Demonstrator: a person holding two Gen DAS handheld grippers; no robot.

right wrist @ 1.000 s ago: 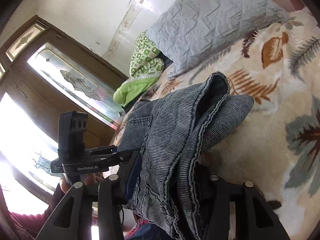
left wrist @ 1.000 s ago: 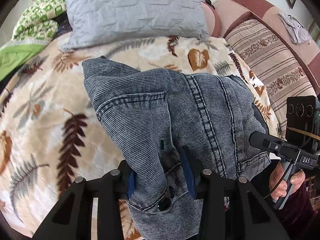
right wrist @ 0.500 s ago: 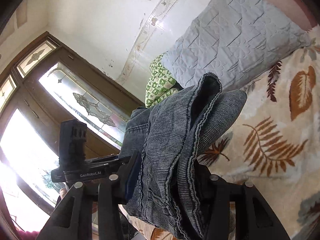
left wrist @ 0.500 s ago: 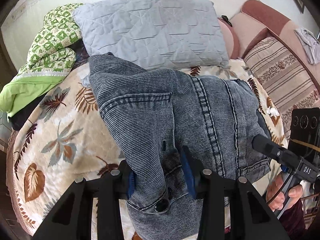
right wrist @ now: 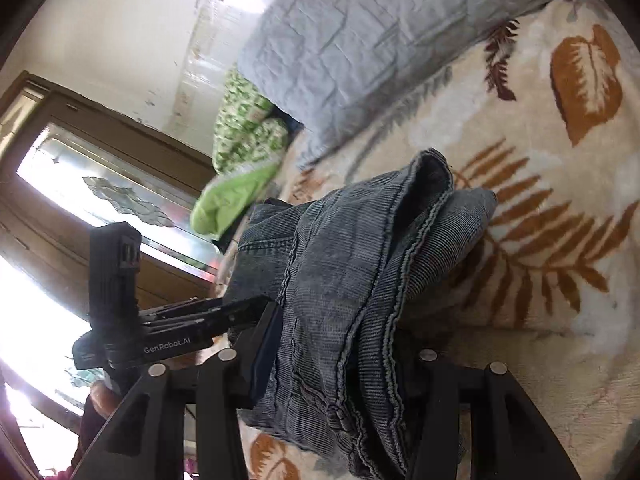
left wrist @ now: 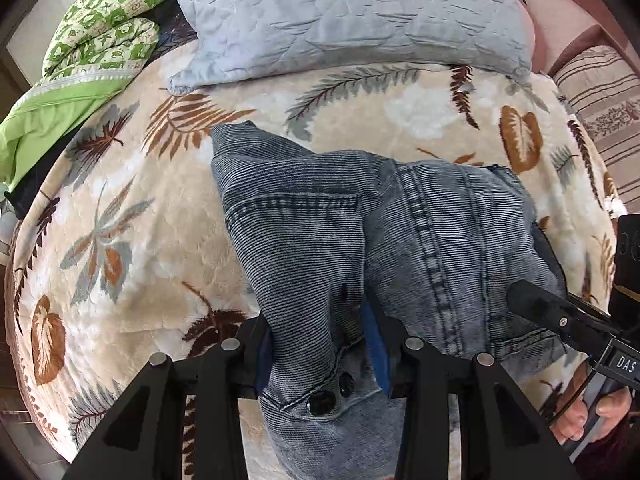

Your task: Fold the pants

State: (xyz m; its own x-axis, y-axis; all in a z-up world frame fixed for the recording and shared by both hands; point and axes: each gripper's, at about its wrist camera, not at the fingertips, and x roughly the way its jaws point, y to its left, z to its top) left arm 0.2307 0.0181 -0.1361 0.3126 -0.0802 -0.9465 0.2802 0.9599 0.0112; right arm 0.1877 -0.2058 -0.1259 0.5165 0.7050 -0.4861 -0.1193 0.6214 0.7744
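A: Left wrist view first. What has the left gripper (left wrist: 320,352) got?

B: It is clamped on the waistband of the pants (left wrist: 360,240), right by the dark button (left wrist: 322,402). The denim runs away from the jaws over the leaf-print blanket (left wrist: 120,220), short of the grey pillow (left wrist: 352,20). A back pocket and the seat seam face up, and the far end looks doubled under, so I judge at least one fold is made.

A: And the other tool there?

B: Low on the right edge, its fingers reaching to the cloth's edge, with a hand (left wrist: 592,416) on its handle.

A: Right wrist view?

B: The right gripper (right wrist: 344,364) is closed on a thick stack of denim layers, pants (right wrist: 360,280) bunched and lifted just off the blanket (right wrist: 540,280). The left tool sits beside it, towards the window.

A: So what is left?

B: The bundle looks uneven and not yet laid flat. I would say lowering, smoothing and perhaps one more fold remain
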